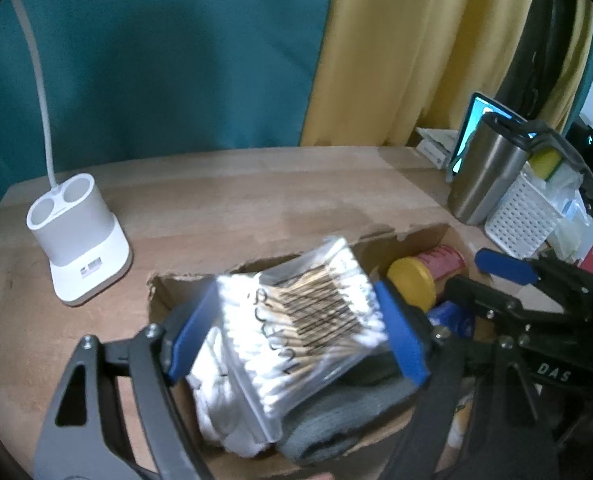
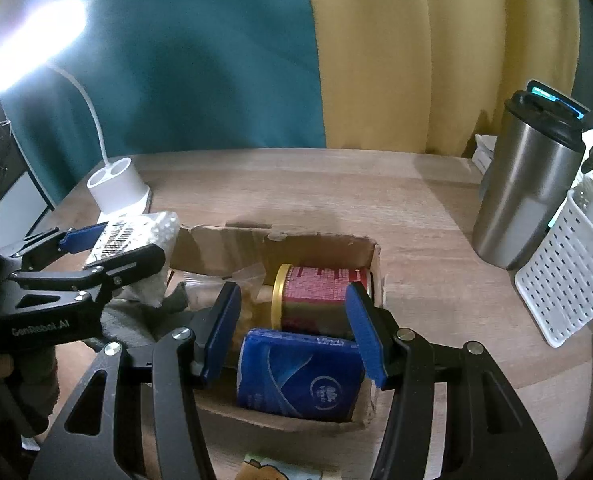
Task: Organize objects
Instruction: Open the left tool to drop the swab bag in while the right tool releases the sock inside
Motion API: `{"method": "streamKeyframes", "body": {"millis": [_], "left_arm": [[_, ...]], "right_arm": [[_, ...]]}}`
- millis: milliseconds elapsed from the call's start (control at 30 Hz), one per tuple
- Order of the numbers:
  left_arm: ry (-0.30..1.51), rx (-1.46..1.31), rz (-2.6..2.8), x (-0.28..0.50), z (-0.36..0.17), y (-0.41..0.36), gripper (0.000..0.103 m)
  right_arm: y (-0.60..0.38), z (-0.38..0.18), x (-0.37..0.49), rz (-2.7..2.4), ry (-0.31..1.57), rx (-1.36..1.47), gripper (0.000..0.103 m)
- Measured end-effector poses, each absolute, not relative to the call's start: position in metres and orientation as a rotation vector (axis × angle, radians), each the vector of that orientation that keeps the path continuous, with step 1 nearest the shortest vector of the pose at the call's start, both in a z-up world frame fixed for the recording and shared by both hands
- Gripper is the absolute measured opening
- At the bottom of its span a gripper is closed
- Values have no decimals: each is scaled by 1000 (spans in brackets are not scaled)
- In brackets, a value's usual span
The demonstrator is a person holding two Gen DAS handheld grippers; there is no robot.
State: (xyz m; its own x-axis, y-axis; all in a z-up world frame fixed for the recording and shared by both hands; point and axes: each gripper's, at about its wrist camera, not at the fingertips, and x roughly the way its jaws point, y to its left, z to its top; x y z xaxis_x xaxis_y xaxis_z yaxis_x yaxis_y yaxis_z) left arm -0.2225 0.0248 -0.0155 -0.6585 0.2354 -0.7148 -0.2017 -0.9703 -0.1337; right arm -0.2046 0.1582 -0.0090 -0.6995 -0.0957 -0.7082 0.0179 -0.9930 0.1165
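My left gripper (image 1: 296, 328) is shut on a clear pack of cotton swabs (image 1: 300, 320) and holds it tilted above the left end of an open cardboard box (image 1: 412, 236). In the right wrist view the same pack (image 2: 136, 236) shows at the left, in the left gripper (image 2: 108, 248). My right gripper (image 2: 292, 332) is open and empty above the box (image 2: 224, 248), over a blue tissue pack (image 2: 300, 376) and a red can with a yellow lid (image 2: 320, 296). The can (image 1: 424, 276) also shows in the left wrist view. White cloth (image 1: 216, 416) and grey cloth (image 1: 336, 416) lie in the box.
A white lamp base (image 1: 80, 236) stands at the table's left. A steel tumbler (image 2: 528, 188) and a white perforated basket (image 2: 568, 268) stand at the right, with a lit screen (image 1: 472, 128) behind. Teal and yellow curtains hang behind the wooden table (image 2: 336, 184).
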Motion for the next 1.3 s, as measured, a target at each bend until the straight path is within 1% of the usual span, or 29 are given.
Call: {"method": "streamKeyframes", "body": {"millis": [33,67,200,567,667,700,767,900,967,1300], "left_arm": [[-67,-1150,2662,-222,-15,24,90],[-76,-1147,2661,-221,-14,23,91],[-94,-1150,2664,-218,-12,20,93],[-120,-1089,2686,-195,2,13,93],[-181,-1067,2672,-188,5,9,99],[-185,-1061,2673,-185,6,8,101],[-183,-1051,2678,-179,7,8,101],[-154,-1016,2719,-166,10,7,101],[-146,-994,2722,-160,12,6,102],[-147,-996,2721,-135,8,3,102]], "right_arm": [[159,-9,-204,-2840,-156,1193,58],[159,-9,-204,-2841,-157,1193,58],[158,-6,-201,-2850,-146,1190,58],[156,4,-179,-2883,-132,1160,58],[155,7,-171,-2895,-120,1157,58],[154,7,-169,-2897,-117,1157,58],[153,8,-164,-2903,-113,1155,65],[150,10,-157,-2908,-110,1161,67],[150,12,-151,-2916,-109,1154,74],[145,10,-128,-2923,-100,1159,75]]}}
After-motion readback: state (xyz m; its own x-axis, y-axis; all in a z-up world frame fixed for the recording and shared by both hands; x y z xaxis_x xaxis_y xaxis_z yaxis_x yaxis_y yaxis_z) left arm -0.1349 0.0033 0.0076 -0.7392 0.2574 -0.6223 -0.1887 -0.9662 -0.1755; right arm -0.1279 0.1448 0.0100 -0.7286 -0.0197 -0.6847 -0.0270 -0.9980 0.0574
